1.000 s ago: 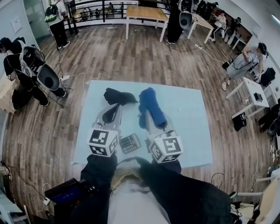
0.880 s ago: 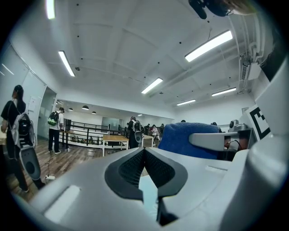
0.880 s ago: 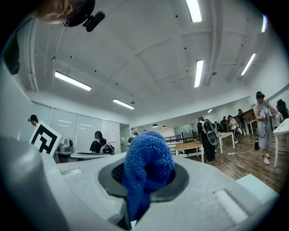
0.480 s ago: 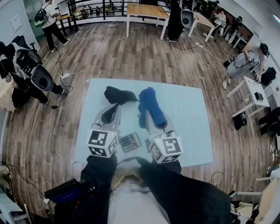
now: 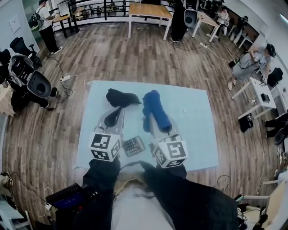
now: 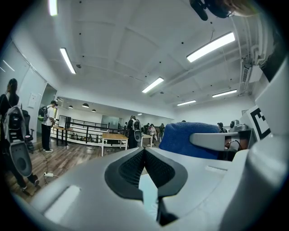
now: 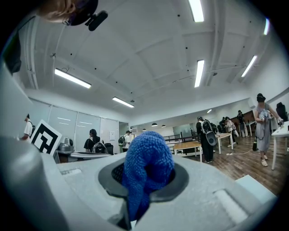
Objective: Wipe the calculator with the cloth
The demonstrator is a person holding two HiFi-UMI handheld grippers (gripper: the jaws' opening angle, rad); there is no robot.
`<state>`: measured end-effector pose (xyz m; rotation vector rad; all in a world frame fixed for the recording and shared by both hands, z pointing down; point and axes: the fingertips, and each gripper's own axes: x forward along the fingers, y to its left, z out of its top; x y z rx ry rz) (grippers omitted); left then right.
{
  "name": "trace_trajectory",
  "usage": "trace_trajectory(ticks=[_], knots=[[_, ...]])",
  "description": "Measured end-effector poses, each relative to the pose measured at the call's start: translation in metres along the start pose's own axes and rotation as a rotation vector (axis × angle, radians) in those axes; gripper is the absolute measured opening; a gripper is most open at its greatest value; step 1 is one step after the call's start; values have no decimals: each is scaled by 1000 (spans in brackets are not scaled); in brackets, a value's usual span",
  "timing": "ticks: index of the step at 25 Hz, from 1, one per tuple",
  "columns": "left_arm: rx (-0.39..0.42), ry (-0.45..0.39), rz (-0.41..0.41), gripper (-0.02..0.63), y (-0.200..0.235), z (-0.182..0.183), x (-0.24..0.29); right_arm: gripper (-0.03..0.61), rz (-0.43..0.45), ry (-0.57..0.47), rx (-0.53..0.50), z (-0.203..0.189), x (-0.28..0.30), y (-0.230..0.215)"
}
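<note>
A dark calculator lies flat near the front edge of the light blue table, between the two marker cubes. My right gripper is shut on a blue cloth, which bulges out of the jaws in the right gripper view as the blue cloth. My left gripper is beside it on the left, shut, with nothing between its black pads. Both gripper views tilt upward, so the calculator is hidden from them.
A black bundle lies on the table just beyond the left gripper's tip. Wooden floor surrounds the table. People stand at the left and right, and a wooden table is at the back.
Both grippers, the cloth and the calculator have stayed put. Only the people in the background at the left have shifted.
</note>
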<state>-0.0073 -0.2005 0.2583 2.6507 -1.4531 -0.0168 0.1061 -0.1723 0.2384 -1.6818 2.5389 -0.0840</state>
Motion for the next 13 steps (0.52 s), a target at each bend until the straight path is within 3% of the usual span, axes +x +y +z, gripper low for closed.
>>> trace_trajectory(ticks=[13], knots=[[-10, 23, -31, 2, -6, -11, 2, 52, -1, 14, -3, -7, -4, 1]])
